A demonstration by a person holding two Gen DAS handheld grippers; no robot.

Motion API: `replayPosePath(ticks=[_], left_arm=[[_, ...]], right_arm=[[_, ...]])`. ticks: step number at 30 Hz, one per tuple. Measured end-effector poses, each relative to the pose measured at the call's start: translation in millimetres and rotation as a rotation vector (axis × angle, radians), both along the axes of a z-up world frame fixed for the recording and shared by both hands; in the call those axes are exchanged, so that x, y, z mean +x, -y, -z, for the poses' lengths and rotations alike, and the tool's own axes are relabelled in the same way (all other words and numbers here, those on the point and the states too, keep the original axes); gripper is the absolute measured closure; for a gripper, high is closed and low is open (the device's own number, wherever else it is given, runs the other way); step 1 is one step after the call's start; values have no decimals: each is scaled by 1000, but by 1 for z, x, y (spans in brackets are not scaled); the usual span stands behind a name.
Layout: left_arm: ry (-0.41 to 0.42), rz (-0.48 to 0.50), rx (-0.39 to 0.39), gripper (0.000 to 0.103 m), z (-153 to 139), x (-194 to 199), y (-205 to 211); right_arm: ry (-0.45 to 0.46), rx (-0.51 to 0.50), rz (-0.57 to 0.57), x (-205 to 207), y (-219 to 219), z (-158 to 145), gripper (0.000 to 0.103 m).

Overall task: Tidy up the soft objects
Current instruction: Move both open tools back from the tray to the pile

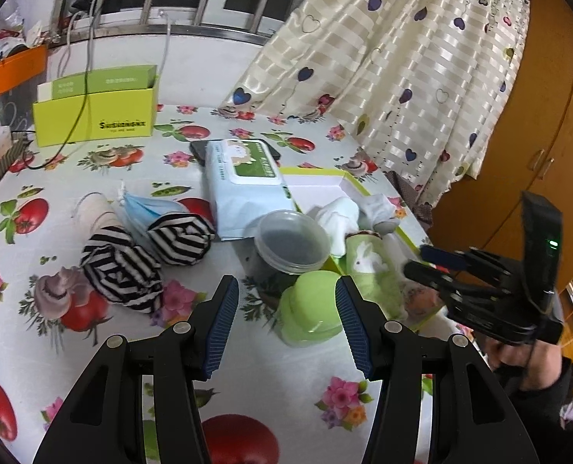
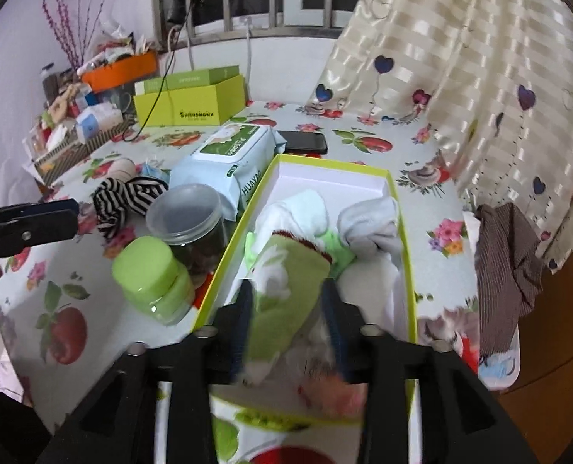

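The right gripper [image 2: 286,309] hangs over the near end of a shallow lime-edged box [image 2: 390,178], and a green sock with a white rabbit on it [image 2: 286,290] lies between its two fingers. The picture is blurred just there, so whether the pads press on the sock cannot be told; the jaws stand part-way apart. The sock's cuff end, trimmed dark red, points away from the gripper into the box, touching two white socks [image 2: 371,220] that lie bunched at the middle of the tray. The far end of the box shows bare white floor.

The left gripper [image 1: 286,309] has its jaws wide apart with nothing between them, hovering above the flowered tablecloth [image 1: 54,348]. Just ahead of it stand a green-capped bottle [image 1: 309,309] and a clear-lidded jar [image 1: 290,239], both beside the box's left wall. To the left of these lie two black-and-white striped socks [image 1: 131,263], rolled and touching each other, with a blue face mask [image 1: 147,205] behind them. A pack of wet wipes [image 1: 243,178] rests beyond the jar, against the box.
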State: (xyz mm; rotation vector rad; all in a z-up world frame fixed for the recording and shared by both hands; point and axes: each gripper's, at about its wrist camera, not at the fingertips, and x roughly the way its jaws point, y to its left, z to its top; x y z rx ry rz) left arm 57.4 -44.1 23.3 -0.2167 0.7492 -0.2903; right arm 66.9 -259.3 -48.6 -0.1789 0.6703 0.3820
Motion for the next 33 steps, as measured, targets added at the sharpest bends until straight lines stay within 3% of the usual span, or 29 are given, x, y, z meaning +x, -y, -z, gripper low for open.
replayPosePath(ticks=[1,13,33], left_arm=[[-1,-6,3,50,1,-1,-2],[-30,-100,7,50,13,-18,-41],[-54,-202,15,50,23,-19,-74]], right_arm=[[1,11,10,-5,3,-1,51],[-8,59,62,-33,13,-2,51],[24,21,-87,-40,-46,-22,49]])
